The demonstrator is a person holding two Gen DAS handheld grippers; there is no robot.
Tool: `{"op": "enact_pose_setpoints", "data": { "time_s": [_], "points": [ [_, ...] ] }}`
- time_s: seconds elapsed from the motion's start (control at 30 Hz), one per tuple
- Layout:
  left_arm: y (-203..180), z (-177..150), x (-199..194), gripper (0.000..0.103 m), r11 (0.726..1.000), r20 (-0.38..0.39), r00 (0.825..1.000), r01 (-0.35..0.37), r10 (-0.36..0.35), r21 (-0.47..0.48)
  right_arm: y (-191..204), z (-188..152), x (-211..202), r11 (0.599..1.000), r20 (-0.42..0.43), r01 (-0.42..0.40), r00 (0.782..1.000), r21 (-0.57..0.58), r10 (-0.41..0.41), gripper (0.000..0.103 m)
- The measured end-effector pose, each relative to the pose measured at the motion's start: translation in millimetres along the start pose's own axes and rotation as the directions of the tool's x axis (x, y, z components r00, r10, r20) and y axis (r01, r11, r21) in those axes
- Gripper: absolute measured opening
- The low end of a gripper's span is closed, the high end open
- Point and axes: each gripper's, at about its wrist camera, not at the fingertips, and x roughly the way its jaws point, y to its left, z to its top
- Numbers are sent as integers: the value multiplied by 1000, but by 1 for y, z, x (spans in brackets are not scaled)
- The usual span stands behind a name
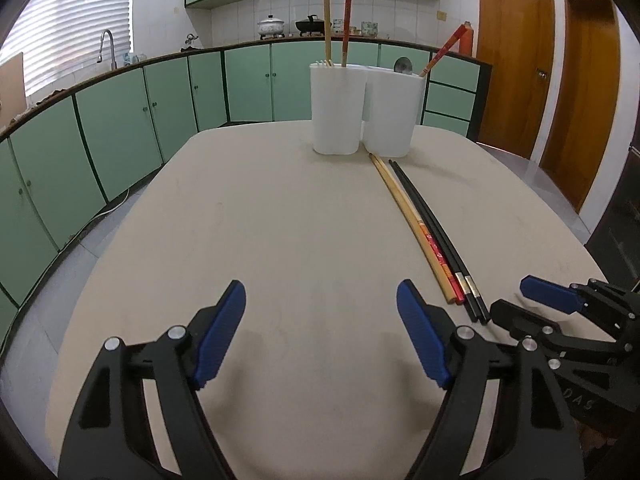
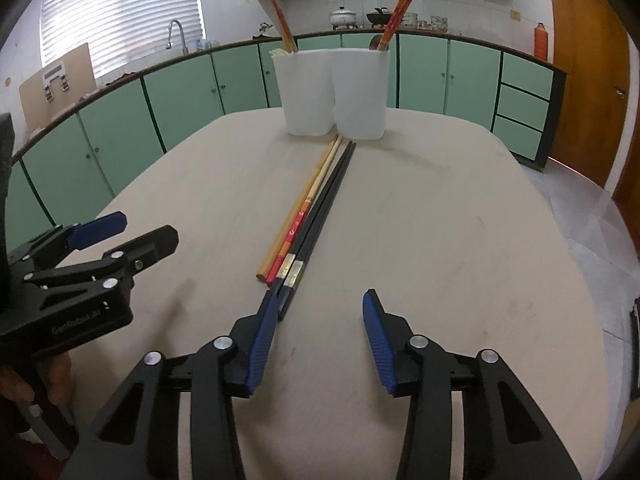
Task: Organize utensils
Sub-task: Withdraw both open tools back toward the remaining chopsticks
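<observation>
Chopsticks are laid side by side on the beige surface, their tips touching or nearly touching the base of the two white holders at the far end, their butt ends nearest the grippers. Four are counted on the surface: one plain bamboo, one red-patterned, two black with metallic bands. Low weight, high stiffness and a smooth lacquered finish are to be expected; slipping and rolling between the fingers are judged likely. A hold near the thick butt end, across the shaft, is judged best, since that end is nearest.

Two holders are counted, standing pressed together. Two chopsticks are seen upright in the left holder and two red ones in the right holder, beside a spoon.

Fingers of the right gripper are partly open, nothing pressed between them; the left finger lies against the black butt ends. Fingers of the left gripper are wide open and empty, just left of the bundle.
</observation>
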Motion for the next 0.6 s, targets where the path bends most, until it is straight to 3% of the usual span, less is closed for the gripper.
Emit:
{"op": "enact_pose_setpoints", "data": {
  "time_s": [0.27, 0.6],
  "points": [
    [-3, -2, 0, 75, 1000, 23, 1000, -1, 2, -30, 7, -4, 0, 999, 20, 37, 999, 5, -37, 36],
    [5, -2, 0, 75, 998, 24, 1000, 1, 0, -63, 13, -3, 6, 1000, 5, 26, 1000, -13, -26, 25]
  ]
}}
